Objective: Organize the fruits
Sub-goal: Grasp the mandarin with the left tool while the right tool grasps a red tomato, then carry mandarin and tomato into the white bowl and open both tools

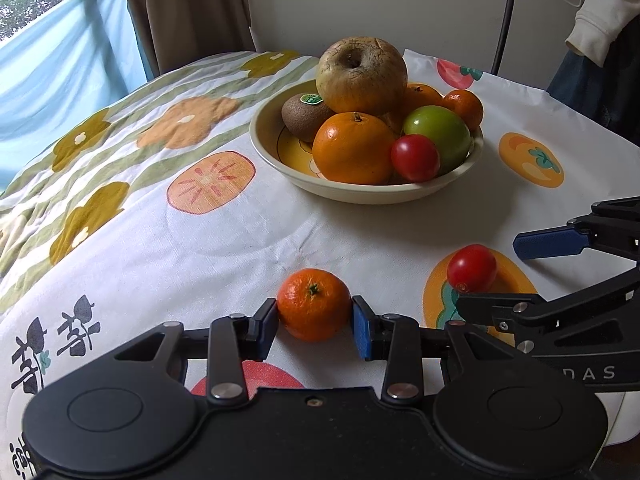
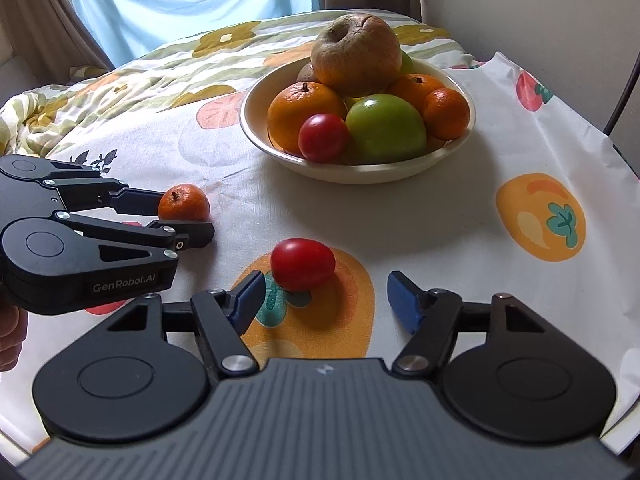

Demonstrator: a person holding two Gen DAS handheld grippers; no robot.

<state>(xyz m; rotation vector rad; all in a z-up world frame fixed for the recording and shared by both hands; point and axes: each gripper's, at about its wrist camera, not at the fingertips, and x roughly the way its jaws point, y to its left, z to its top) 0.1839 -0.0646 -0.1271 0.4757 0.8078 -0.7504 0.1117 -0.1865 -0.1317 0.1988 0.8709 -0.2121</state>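
I see the small mandarin (image 1: 313, 304) low in the centre of my left wrist view, bright orange with pebbled skin and a green stem stub on top, sitting on the tablecloth (image 1: 224, 248). My left gripper (image 1: 315, 326) has its blue pads pressed against both sides of it, jaws drawn in to the fruit's width. In the right wrist view the same mandarin (image 2: 184, 203) shows at middle left, pinched between the left gripper's (image 2: 182, 220) black fingers. Just right of it, the small red tomato (image 2: 303, 263) is smooth, glossy and oval, lying on an orange persimmon print in the lower centre of the frame. My right gripper (image 2: 326, 300) sits around it with jaws about half open; the left pad is just beside the tomato, the right pad stands well apart, so nothing is gripped. Further up, in the upper centre, the cream bowl (image 2: 276, 148) holds a heap: a wrinkled brownish apple on top, oranges, a green apple, another red tomato, a small mandarin and a kiwi. Pale blue curtain fills the upper left.
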